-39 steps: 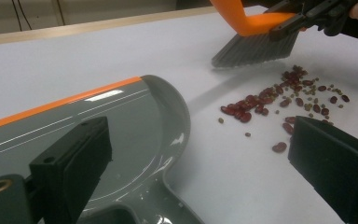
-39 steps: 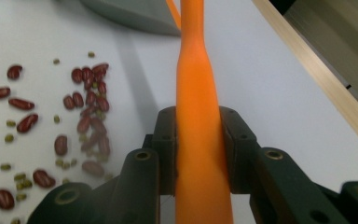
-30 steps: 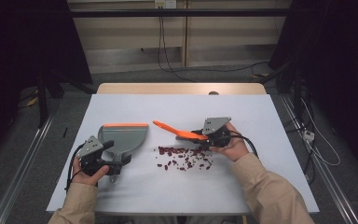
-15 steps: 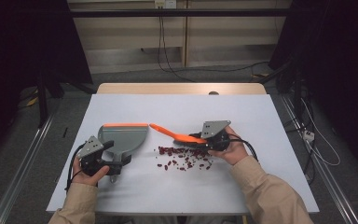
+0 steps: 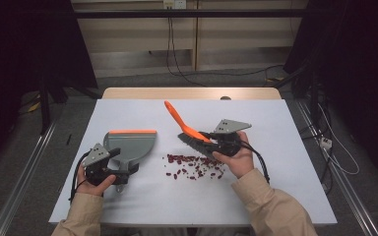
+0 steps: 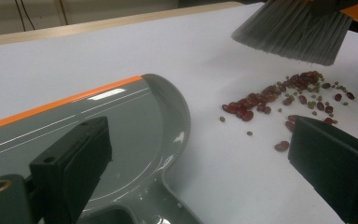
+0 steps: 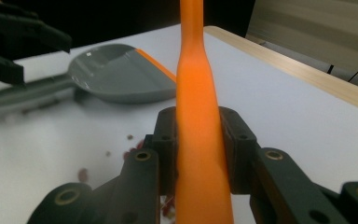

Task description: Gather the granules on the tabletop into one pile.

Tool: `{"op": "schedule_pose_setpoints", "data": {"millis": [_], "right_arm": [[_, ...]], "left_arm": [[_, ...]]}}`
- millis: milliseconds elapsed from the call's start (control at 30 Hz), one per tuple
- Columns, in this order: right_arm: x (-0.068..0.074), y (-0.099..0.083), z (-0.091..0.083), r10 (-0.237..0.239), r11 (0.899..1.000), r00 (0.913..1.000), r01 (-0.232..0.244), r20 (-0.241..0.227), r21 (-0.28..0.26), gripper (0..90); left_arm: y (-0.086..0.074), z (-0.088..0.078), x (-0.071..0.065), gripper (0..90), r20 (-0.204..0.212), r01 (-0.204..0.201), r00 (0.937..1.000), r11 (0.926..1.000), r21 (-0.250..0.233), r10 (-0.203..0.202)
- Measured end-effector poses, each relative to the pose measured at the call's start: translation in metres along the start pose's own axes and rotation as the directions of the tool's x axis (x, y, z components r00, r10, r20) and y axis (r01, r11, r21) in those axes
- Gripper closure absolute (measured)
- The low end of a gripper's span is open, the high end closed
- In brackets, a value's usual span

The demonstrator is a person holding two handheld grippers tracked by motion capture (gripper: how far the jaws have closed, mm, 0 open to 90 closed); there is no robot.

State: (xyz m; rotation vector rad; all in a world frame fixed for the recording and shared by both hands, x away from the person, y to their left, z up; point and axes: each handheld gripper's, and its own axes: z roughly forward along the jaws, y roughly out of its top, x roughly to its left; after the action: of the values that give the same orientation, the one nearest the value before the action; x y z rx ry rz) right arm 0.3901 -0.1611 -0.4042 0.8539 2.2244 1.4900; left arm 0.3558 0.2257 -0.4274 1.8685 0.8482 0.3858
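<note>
Right tool (image 5: pixel 207 139) clamps the brush (image 5: pixel 193 134); bristles above the beans (image 5: pixel 195 166); left tool (image 5: pixel 123 172) grips dustpan (image 5: pixel 130 146).

Grey orange-edged dustpan (image 5: pixel 130 143), orange-handled brush (image 5: pixel 187 129), seemingly dark-red beans (image 5: pixel 194 166)

Lab recording bay, dark curtains (image 5: pixel 24 44), floor rails (image 5: pixel 22 182), trailing cables (image 5: pixel 177 54)

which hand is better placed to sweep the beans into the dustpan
Right. The right gripper is clamped on the brush, bristles raised just above the beans; the left gripper is at the dustpan handle.
</note>
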Motion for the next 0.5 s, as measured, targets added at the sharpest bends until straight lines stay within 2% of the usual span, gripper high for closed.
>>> {"op": "schedule_pose_setpoints", "data": {"millis": [67, 133, 267, 400, 500], "right_arm": [[0.007, 0.001, 0.002, 0.034, 0.999, 0.9994, -0.034, -0.006, -0.005, 71.5], [0.012, 0.001, 0.005, 0.032, 0.999, 0.9995, -0.032, 0.009, -0.007, 71.5], [0.016, -0.001, 0.010, 0.071, 0.998, 0.9975, -0.071, 0.010, -0.001, 71.5], [0.019, -0.003, 0.012, 0.145, 0.989, 0.9893, -0.145, 0.018, 0.005, 71.5], [0.023, -0.004, 0.013, 0.176, 0.984, 0.9838, -0.176, 0.035, -0.003, 71.5]], "left_arm": [[0.000, 0.000, 0.000, 5.9, 0.000, 0.000, 1.0000, 1.0000, 0.000, 0.000], [0.000, 0.000, 0.000, 5.9, 0.001, 0.001, 1.0000, 1.0000, -0.001, -0.001], [0.000, 0.000, 0.000, 5.9, 0.002, 0.000, 1.0000, 1.0000, -0.001, 0.000], [0.000, 0.000, 0.000, 5.9, 0.001, -0.002, 1.0000, 1.0000, 0.000, 0.002], [0.000, 0.001, 0.000, 5.9, 0.003, 0.000, 1.0000, 1.0000, 0.002, 0.000]]}}
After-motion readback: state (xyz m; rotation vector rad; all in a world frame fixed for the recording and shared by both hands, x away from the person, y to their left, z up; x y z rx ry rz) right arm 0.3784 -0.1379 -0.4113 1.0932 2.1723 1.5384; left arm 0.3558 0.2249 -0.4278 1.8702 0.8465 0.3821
